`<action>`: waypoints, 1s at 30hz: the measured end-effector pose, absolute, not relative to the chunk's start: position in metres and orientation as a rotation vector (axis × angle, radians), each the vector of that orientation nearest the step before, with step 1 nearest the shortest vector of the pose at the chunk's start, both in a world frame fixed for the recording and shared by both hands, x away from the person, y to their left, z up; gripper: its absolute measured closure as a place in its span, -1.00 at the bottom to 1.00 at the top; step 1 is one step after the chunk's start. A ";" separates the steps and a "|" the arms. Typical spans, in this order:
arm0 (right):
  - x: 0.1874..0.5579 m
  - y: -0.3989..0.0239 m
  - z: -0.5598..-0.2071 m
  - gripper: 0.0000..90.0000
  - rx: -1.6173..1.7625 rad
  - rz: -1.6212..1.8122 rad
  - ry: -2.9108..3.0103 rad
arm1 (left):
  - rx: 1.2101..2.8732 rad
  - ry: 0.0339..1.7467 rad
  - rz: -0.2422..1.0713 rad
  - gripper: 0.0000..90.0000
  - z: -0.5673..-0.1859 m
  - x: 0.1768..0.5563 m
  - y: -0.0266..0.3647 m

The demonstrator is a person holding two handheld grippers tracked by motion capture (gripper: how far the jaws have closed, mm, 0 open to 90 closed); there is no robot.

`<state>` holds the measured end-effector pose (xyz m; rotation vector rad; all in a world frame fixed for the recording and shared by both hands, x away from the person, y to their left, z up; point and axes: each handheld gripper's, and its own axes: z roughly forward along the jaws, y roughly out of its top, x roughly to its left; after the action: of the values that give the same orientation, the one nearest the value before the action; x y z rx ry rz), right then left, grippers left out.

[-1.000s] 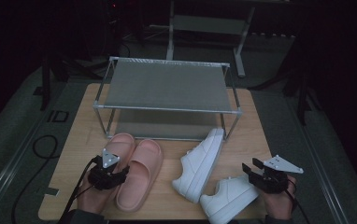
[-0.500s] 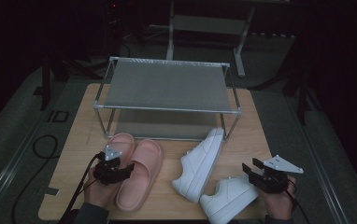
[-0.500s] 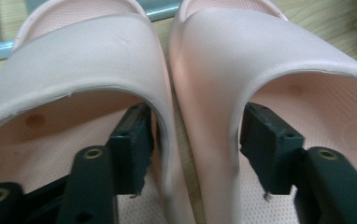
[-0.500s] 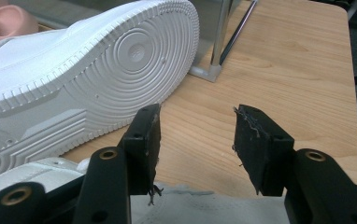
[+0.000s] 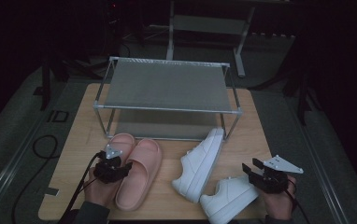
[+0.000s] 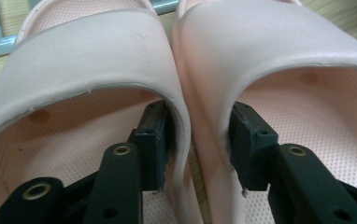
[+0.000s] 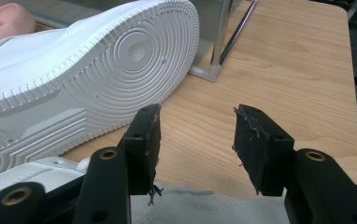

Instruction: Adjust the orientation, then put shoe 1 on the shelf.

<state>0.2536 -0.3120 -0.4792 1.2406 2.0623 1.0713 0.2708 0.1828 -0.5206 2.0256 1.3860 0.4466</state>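
Note:
Two pink slippers lie side by side at the table's front left, the left slipper (image 5: 121, 142) (image 6: 74, 56) against the right slipper (image 5: 140, 171) (image 6: 270, 42). My left gripper (image 5: 112, 169) (image 6: 200, 135) has one jaw inside each slipper. Its jaws have just been closing, and the pads now press the two touching inner walls together. A white sneaker (image 5: 200, 165) (image 7: 97, 70) lies on its side, sole toward my right gripper (image 5: 257, 172) (image 7: 197, 140). That gripper stands open over the heel of a second white sneaker (image 5: 228, 198) (image 7: 36, 175), with nothing between its jaws.
A metal shoe rack (image 5: 167, 86) with two mesh shelves stands at the back of the wooden table (image 5: 83, 126); one of its legs (image 7: 218, 42) is just beyond the sneaker's toe. Bare wood lies to the right of the sneakers. The surroundings are dark.
My left gripper has edged a little to the right onto the slippers. The right gripper and both sneakers have stayed where they were.

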 end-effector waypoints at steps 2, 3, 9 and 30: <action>0.254 -0.312 -0.479 0.12 1.240 1.070 2.063 | 2.032 1.387 0.460 0.44 -0.520 0.270 0.183; 0.253 -0.312 -0.479 0.12 1.240 1.069 2.064 | 2.033 1.386 0.457 0.47 -0.520 0.270 0.184; 0.254 -0.312 -0.479 0.12 1.240 1.070 2.063 | 2.049 1.377 0.460 0.51 -0.519 0.271 0.184; 0.253 -0.312 -0.479 0.11 1.236 1.072 2.066 | 2.105 1.363 0.450 0.59 -0.514 0.266 0.183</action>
<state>0.2531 -0.3123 -0.4792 1.2365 2.0656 1.0718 0.2664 0.1829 -0.5136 2.1047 1.3631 0.4495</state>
